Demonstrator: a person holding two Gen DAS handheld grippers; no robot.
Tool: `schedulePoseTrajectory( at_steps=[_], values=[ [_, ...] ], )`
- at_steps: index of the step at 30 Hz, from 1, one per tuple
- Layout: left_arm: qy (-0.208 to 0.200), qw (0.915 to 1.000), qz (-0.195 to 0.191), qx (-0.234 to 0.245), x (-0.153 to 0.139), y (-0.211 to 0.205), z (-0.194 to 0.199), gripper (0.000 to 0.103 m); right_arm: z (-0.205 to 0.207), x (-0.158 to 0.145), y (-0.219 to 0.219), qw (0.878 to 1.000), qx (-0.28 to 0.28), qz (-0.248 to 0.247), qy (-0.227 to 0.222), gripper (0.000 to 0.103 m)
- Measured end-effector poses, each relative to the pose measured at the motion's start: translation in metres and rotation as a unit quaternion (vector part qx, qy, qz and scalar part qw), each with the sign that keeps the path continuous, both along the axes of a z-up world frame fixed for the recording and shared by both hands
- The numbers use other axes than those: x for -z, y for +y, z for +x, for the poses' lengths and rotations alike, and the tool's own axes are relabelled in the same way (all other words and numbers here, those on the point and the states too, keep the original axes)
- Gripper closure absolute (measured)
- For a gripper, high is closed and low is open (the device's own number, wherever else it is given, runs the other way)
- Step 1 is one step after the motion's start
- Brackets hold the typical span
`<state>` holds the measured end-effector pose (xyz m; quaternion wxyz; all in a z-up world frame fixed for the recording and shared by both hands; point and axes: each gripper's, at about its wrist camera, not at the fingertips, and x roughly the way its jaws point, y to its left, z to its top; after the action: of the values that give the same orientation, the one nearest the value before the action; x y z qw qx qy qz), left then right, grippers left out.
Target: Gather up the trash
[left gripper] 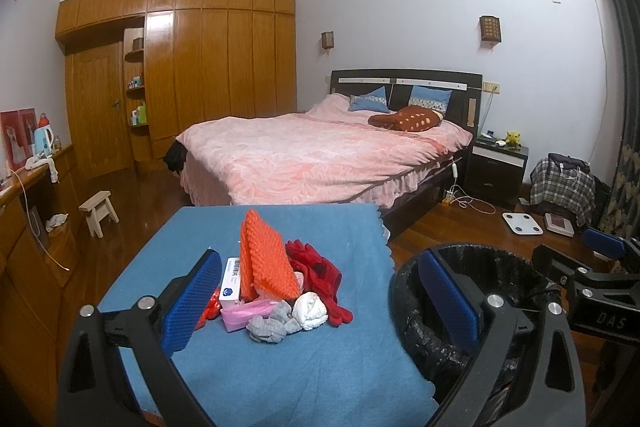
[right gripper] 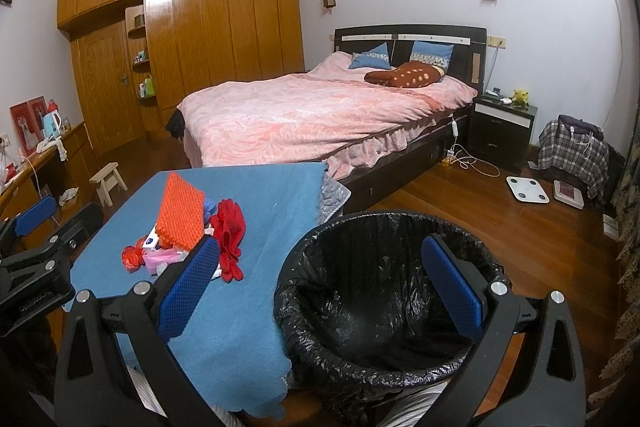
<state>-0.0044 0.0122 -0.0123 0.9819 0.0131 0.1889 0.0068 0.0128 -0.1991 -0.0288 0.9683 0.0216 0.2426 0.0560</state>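
Note:
A heap of trash lies on a blue cloth-covered table [left gripper: 280, 367]: an orange bumpy pad [left gripper: 266, 261], a white box [left gripper: 232, 281], red gloves [left gripper: 320, 269], a white wad [left gripper: 310, 311], a grey rag [left gripper: 270, 325] and a pink bag [left gripper: 244, 313]. My left gripper [left gripper: 320, 295] is open and empty just before the heap. A bin with a black liner [right gripper: 384, 291] stands right of the table. My right gripper [right gripper: 320, 279] is open and empty above the bin's near rim. The heap also shows in the right wrist view, with the orange pad [right gripper: 180, 213] and gloves [right gripper: 230, 239].
A bed with a pink cover [right gripper: 312, 107] stands behind the table. A wooden wardrobe [left gripper: 180, 67] lines the back wall. A small stool [left gripper: 98, 211] and a desk [left gripper: 32, 211] are at left. A scale [right gripper: 526, 189] and a nightstand [right gripper: 502, 127] are at right.

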Motion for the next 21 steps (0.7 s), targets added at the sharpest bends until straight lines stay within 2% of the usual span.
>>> schedulePoseTrajectory(
  at_steps=[4, 12, 21],
  values=[
    [0.006, 1.0000, -0.002, 0.000, 0.013, 0.001, 0.004, 0.006, 0.000, 0.004, 0.001, 1.000, 0.000, 0.000, 0.001, 0.005],
    [0.019, 0.9998, -0.005, 0.000, 0.012, 0.001, 0.011, 0.006, 0.002, 0.023, 0.012, 1.000, -0.004, 0.001, 0.008, 0.005],
    [0.032, 0.9994, -0.013, -0.008, 0.017, 0.014, 0.028, 0.006, 0.025, 0.022, 0.019, 1.000, -0.018, -0.003, 0.023, 0.005]
  ],
)
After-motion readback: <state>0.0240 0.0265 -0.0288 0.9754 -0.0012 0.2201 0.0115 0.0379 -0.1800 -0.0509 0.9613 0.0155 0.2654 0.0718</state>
